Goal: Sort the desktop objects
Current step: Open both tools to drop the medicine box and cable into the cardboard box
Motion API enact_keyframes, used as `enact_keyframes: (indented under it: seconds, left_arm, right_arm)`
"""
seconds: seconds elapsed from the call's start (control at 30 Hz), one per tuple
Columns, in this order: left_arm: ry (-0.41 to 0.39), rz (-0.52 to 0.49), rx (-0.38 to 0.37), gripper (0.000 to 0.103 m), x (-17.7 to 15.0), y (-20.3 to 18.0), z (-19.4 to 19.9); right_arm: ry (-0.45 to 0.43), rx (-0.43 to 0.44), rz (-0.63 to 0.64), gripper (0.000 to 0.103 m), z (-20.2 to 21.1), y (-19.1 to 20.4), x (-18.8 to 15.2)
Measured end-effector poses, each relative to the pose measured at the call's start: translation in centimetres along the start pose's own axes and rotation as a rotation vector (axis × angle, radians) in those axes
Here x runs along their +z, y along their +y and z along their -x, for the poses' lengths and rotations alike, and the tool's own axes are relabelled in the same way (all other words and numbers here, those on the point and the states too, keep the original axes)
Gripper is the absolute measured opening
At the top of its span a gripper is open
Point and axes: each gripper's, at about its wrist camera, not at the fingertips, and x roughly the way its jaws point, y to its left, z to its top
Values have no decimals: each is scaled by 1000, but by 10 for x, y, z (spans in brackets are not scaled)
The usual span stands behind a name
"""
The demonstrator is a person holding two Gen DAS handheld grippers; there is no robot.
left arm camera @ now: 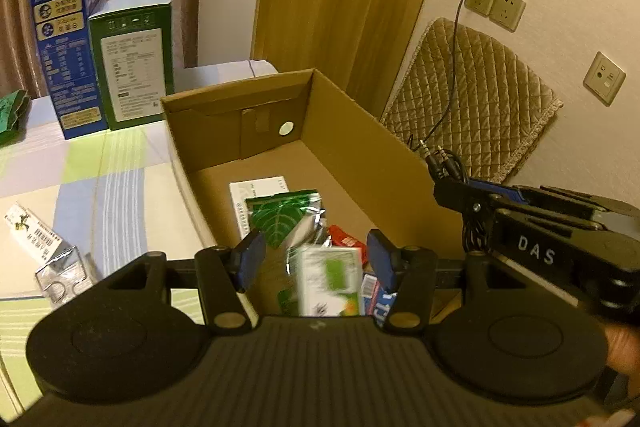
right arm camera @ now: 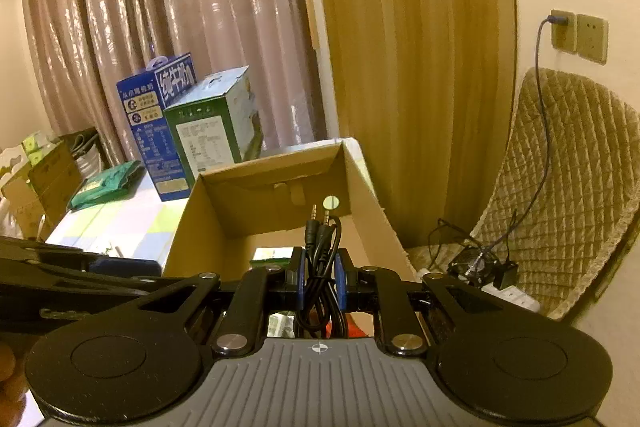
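**Both tools over the open cardboard box, one gripping a cable**

The right tool (right arm camera: pixel 322 277) has its blue pads pressed tight on a coiled black audio cable (right arm camera: pixel 320 259). The cable's two jack plugs stick up past the fingertips, and the loops hang down between the fingers. Seen from the right wrist, the tool sits over the near end of the cardboard box (right arm camera: pixel 264 175). In the left wrist view the same tool comes in from the right, at the box's right wall, with the cable bundle bunched at its tip.

The left tool (left arm camera: pixel 316 259) stands about half open over the near part of the box. A white and green packet (left arm camera: pixel 328 279) appears between its blue pads, blurred; the pads are clear of it on both sides, so it is not gripped. Whether it lies on the pile below or is in the air I cannot tell.

Inside the box lie a green leaf-print foil pouch (left arm camera: pixel 280 215), a white printed card (left arm camera: pixel 256 195), a red wrapper (left arm camera: pixel 346 239) and a blue and white packet (left arm camera: pixel 374 293).

On the checked tabletop (left arm camera: pixel 120 163) left of the box, a white packet (left arm camera: pixel 32 231) and a clear plastic blister (left arm camera: pixel 64 275) lie near. A blue carton (left arm camera: pixel 66 47) and a green carton (left arm camera: pixel 136 55) stand upright side by side at the far edge.
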Motion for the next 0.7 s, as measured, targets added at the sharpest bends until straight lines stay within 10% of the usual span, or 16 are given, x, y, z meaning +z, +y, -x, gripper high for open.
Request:
enact_keyframes:
  seconds: [0.13,0.27,0.7]
  left_arm:
    - [-14,-1,9,51,-3,7,11]
    - [-28,4,15,51,-8,13,22]
    - [-44,50,76,75,-47,51,69]
  right_arm:
    - [-8,20,-7,12,-3,4,0]
    - [-34,18,-20,52,0,5,2]
    - [-68,17,-62,84,49,18,-23]
